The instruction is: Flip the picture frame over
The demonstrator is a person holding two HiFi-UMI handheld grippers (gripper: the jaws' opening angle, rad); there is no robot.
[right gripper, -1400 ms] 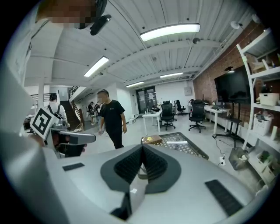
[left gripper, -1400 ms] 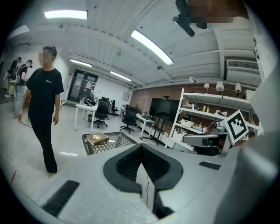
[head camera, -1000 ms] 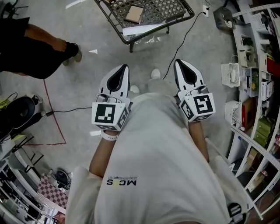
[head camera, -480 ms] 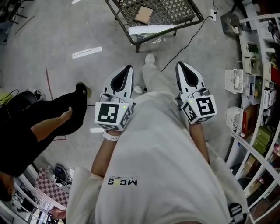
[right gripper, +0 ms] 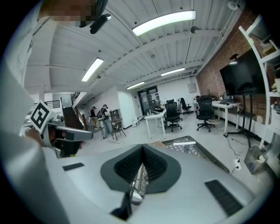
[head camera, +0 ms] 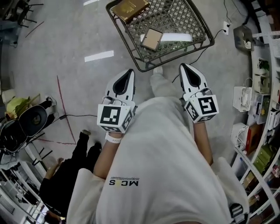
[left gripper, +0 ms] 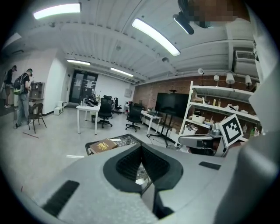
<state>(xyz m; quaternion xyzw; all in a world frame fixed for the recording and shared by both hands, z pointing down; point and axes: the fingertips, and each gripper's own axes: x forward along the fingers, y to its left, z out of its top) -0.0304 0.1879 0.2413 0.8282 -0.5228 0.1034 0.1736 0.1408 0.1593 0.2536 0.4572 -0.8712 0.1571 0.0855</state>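
The picture frame point(head camera: 152, 39), a small brown square, lies flat on a low metal mesh table point(head camera: 131, 53) ahead of me, beside a white strip point(head camera: 169, 37). A brown book point(head camera: 129, 8) rests at the table's far end and also shows in the left gripper view point(left gripper: 104, 145). My left gripper point(head camera: 130, 72) and right gripper point(head camera: 183, 67) are held side by side in front of my body, short of the table's near edge. Both are shut with nothing in them. The frame itself is hidden behind the jaws in both gripper views.
A person in black point(head camera: 70, 175) stands at my lower left. Shelving point(head camera: 262, 87) lines the right side. A cable point(head camera: 209, 47) runs from the table towards a power strip. Red tape point(head camera: 63, 109) marks the floor, and dark equipment point(head camera: 30, 122) sits at the left.
The mesh table has come nearer and lower in the head view as I walk towards it. The person in black has moved from upper left to lower left. Both grippers keep their pose.
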